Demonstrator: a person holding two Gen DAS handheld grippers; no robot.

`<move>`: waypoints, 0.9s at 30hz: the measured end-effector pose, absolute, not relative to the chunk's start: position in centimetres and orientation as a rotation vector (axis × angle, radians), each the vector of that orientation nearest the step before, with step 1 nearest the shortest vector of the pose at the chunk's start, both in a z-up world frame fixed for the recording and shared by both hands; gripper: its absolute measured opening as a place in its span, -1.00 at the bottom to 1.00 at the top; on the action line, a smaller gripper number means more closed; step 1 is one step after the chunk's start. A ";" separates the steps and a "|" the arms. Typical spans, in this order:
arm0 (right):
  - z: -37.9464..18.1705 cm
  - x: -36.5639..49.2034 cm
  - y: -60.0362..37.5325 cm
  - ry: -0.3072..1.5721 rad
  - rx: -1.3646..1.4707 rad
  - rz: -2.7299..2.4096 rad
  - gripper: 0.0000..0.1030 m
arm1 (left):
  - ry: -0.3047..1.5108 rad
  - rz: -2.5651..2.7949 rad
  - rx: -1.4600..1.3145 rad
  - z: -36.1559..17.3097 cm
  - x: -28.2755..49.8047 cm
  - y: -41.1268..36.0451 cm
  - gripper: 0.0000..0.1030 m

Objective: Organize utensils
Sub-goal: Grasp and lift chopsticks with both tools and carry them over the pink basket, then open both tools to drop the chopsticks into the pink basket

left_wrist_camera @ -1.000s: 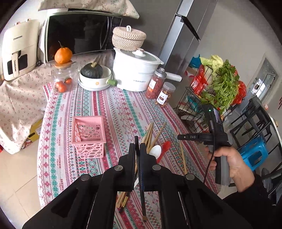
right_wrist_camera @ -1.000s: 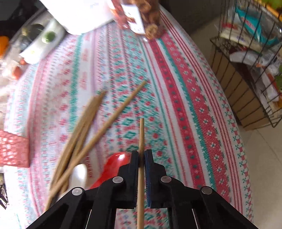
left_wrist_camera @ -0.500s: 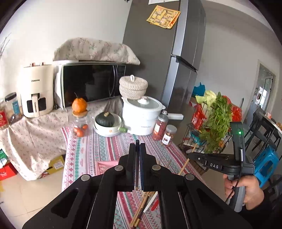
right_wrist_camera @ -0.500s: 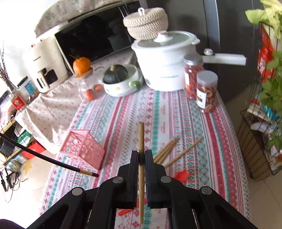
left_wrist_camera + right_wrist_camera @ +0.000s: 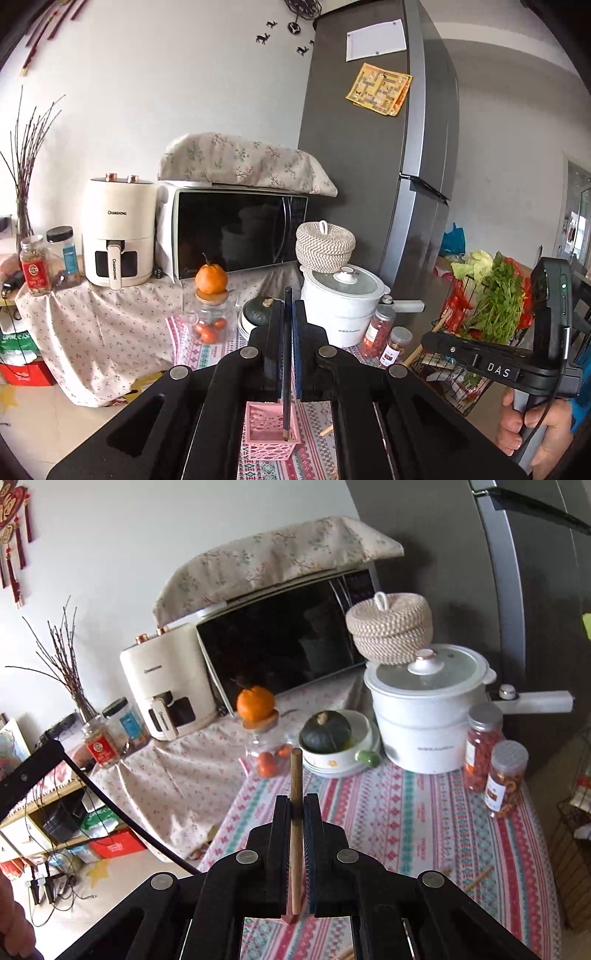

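Observation:
My left gripper (image 5: 284,314) is shut on a black chopstick (image 5: 286,363) held upright; its lower tip hangs just inside the pink lattice basket (image 5: 269,445) on the striped tablecloth. My right gripper (image 5: 295,801) is shut on a wooden chopstick (image 5: 295,830), also upright, above the table; a pink corner of the basket (image 5: 290,918) shows below its lower end. The right gripper also shows at the right of the left wrist view (image 5: 491,363). Loose wooden chopsticks (image 5: 476,880) lie on the cloth.
At the table's far end stand a white pot (image 5: 424,716), two spice jars (image 5: 495,764), a bowl with a green squash (image 5: 332,742) and a glass jar topped by an orange (image 5: 258,720). A wire rack of vegetables (image 5: 487,321) stands to the right.
Both grippers have risen and tilted up from the table, each carrying its chopstick from lying flat to upright. The left chopstick's tip now reaches the pink basket.

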State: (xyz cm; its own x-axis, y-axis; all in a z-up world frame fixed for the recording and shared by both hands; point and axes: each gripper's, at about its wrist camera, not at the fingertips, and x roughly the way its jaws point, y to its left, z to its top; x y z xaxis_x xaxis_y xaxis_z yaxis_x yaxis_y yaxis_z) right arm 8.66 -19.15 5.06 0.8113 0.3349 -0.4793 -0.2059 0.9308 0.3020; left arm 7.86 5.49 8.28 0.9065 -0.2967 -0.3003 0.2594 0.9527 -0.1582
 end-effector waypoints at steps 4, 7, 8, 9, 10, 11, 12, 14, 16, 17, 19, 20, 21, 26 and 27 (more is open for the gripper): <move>6.3 9.8 -17.6 0.521 0.248 0.333 -0.91 | 0.356 -0.263 -0.086 7.4 10.1 5.2 -0.93; 6.5 10.9 -16.6 0.516 0.255 0.356 -0.91 | 0.402 -0.257 -0.078 6.5 12.4 5.0 -0.93; 6.4 11.3 -16.3 0.523 0.255 0.362 -0.91 | 0.424 -0.257 -0.081 6.0 13.2 5.0 -0.93; 6.2 11.9 -15.9 0.533 0.253 0.369 -0.91 | 0.446 -0.258 -0.088 5.5 14.2 5.1 -0.93; 6.0 12.5 -15.4 0.545 0.246 0.370 -0.91 | 0.475 -0.258 -0.091 5.0 15.0 5.1 -0.93; 5.7 13.1 -15.0 0.560 0.236 0.372 -0.91 | 0.502 -0.255 -0.098 4.4 15.9 5.2 -0.93; 5.2 13.8 -14.5 0.576 0.226 0.372 -0.91 | 0.532 -0.256 -0.102 3.8 16.7 5.2 -0.93; 4.0 15.2 -13.6 0.621 0.209 0.375 -0.91 | 0.585 -0.253 -0.106 2.7 18.2 5.4 -0.93; 2.5 16.5 -12.9 0.676 0.201 0.381 -0.90 | 0.631 -0.253 -0.113 1.6 19.4 5.5 -0.93; 1.6 17.2 -12.7 0.705 0.195 0.379 -0.90 | 0.652 -0.253 -0.115 1.2 20.0 5.5 -0.93; -0.1 18.4 -12.3 0.756 0.186 0.375 -0.90 | 0.693 -0.255 -0.120 0.3 21.1 5.5 -0.93; -0.8 18.9 -12.4 0.776 0.187 0.376 -0.90 | 0.710 -0.256 -0.124 -0.1 21.6 5.6 -0.93; -1.5 19.4 -12.4 0.796 0.192 0.377 -0.90 | 0.726 -0.256 -0.127 -0.5 22.0 5.6 -0.93; -3.6 21.1 -12.6 0.859 0.212 0.375 -0.90 | 0.735 -0.257 -0.128 -0.9 23.1 5.6 -0.93; -3.8 21.2 -12.8 0.865 0.216 0.378 -0.89 | 0.737 -0.261 -0.134 -0.9 23.3 5.6 -0.93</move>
